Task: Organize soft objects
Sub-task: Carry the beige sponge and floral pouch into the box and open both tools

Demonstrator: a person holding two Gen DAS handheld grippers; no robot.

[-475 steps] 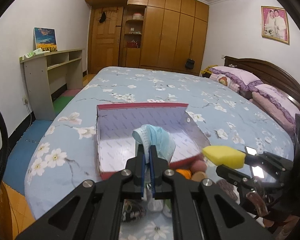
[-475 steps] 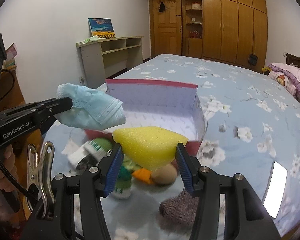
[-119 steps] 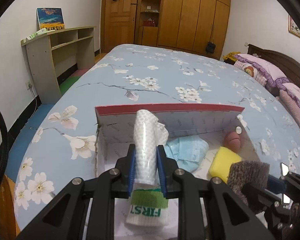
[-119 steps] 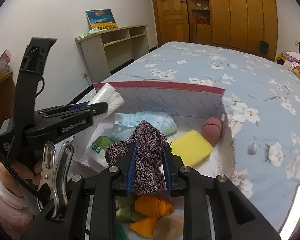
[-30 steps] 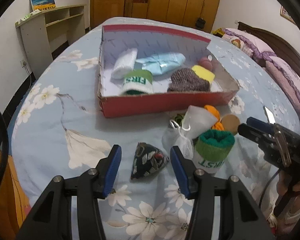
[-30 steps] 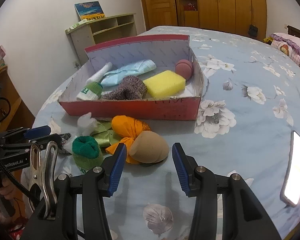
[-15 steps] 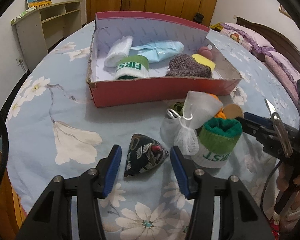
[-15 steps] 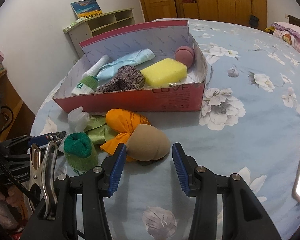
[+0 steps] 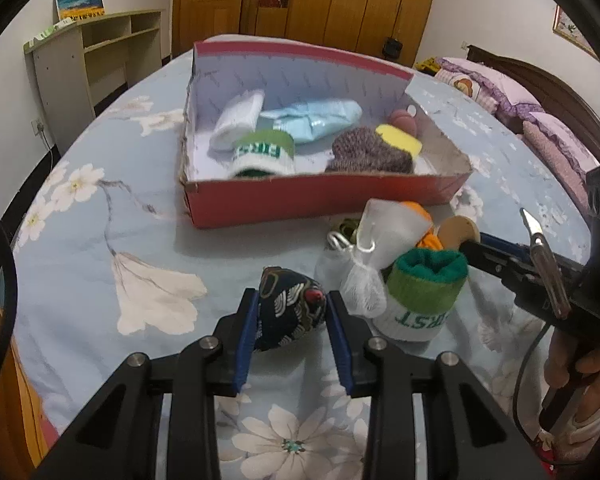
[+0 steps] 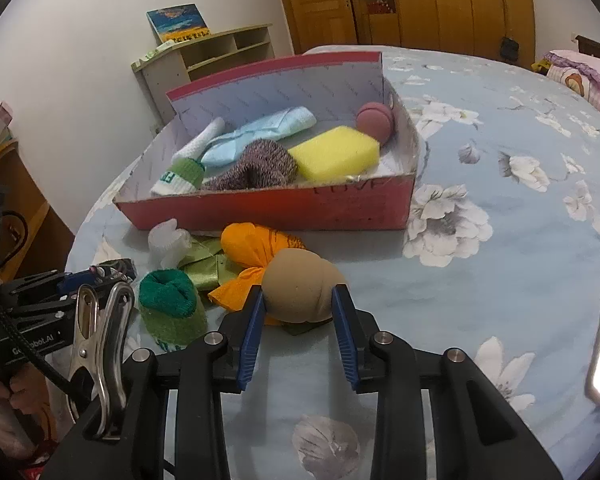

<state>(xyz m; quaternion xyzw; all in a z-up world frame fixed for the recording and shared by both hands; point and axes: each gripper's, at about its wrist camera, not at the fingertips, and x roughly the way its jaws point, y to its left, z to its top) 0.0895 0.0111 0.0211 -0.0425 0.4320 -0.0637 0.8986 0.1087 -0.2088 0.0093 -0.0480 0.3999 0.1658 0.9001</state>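
My left gripper (image 9: pixel 292 322) has its blue pads against both sides of the dark patterned pouch (image 9: pixel 290 312) on the bedspread (image 9: pixel 100 236); I judge it gripped. My right gripper (image 10: pixel 298 326) likewise pinches the tan sponge egg (image 10: pixel 300 290). Just beyond lie the leftovers: a green-cuffed sock (image 10: pixel 172 312), a white mesh bag (image 9: pixel 376 260), a green ribbon bag (image 10: pixel 206 264) and an orange cloth bundle (image 10: pixel 252 248), all crowded before the red box (image 10: pixel 300 208). Inside it already sit a rolled sock (image 9: pixel 260 152), a knitted purple piece (image 10: pixel 260 168), a yellow sponge (image 10: pixel 336 152), a blue mask (image 10: pixel 260 132) and a pink ball (image 10: pixel 376 122). By my count roughly half is stowed; six pieces remain outside, two in hand.
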